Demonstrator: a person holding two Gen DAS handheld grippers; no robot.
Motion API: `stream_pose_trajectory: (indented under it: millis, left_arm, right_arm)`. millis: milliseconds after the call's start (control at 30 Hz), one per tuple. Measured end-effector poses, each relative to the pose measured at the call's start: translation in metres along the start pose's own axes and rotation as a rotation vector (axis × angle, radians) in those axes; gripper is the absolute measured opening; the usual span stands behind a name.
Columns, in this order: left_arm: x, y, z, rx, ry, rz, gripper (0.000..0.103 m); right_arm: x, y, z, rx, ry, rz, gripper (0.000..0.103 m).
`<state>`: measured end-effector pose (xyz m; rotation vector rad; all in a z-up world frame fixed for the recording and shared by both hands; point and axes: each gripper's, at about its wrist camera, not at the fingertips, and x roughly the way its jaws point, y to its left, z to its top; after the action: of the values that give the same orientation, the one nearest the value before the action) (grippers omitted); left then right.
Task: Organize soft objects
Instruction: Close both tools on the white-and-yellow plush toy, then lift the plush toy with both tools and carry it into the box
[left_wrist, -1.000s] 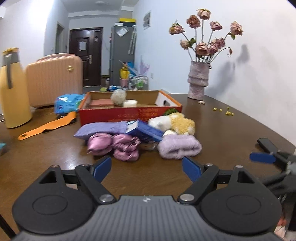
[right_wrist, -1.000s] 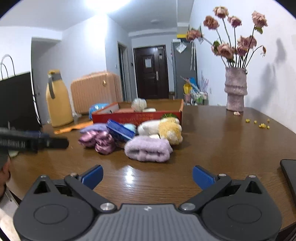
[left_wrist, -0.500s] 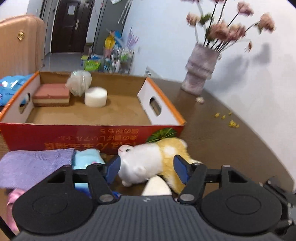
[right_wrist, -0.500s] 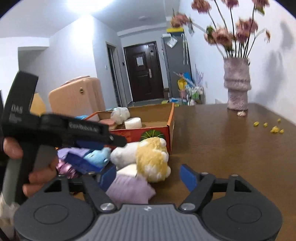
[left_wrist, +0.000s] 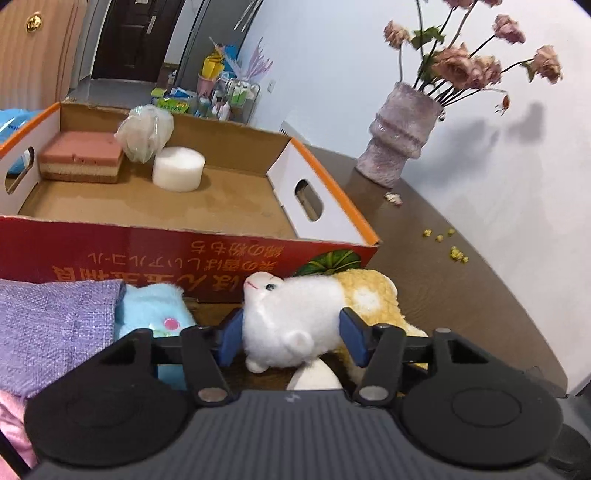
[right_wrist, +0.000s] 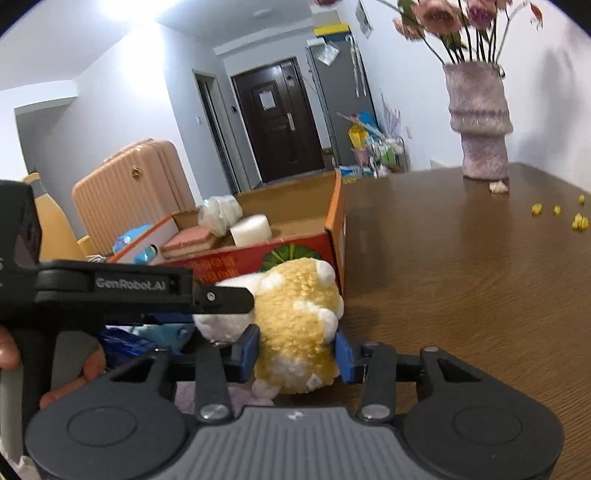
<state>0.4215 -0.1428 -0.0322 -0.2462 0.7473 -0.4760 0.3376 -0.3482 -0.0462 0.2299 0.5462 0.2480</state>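
A white and yellow plush toy (left_wrist: 295, 314) lies on the table in front of the red cardboard box (left_wrist: 221, 254). My left gripper (left_wrist: 290, 338) is shut on its white head. My right gripper (right_wrist: 297, 350) is shut on its yellow body (right_wrist: 295, 317). The left gripper's body shows at the left of the right wrist view (right_wrist: 110, 288). The box holds a pink sponge (left_wrist: 81, 162), a white foam round (left_wrist: 178, 173) and a bagged ball (left_wrist: 146, 133). A light blue plush (left_wrist: 151, 310) and a purple cloth (left_wrist: 48, 332) lie to the left of the toy.
A purple vase (left_wrist: 399, 147) with dried roses stands at the table's back right, with yellow crumbs (left_wrist: 450, 247) nearby. A peach suitcase (right_wrist: 129, 188) and a yellow jug (right_wrist: 55, 229) stand behind the box. A pink fabric (left_wrist: 11, 424) lies at the far left.
Both grippers moved forward from open hover over the pile to the plush toy and closed on it, the left on the white head, the right on the yellow body.
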Motion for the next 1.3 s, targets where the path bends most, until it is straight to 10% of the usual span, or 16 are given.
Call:
stream_pose_trajectory:
  millis: [633,1300]
  left_arm:
    - [-0.164,-0.031,-0.102,0.185,-0.128,0.061,0.05]
    - [-0.186,-0.007,-0.153,0.124,-0.079,0.083,0.049]
  right_arm:
    - [-0.129,0.061,-0.053,-0.017,-0.033,0.153,0.041]
    - [-0.139,0.087,-0.101,-0.007,0.072,0.166,0.041]
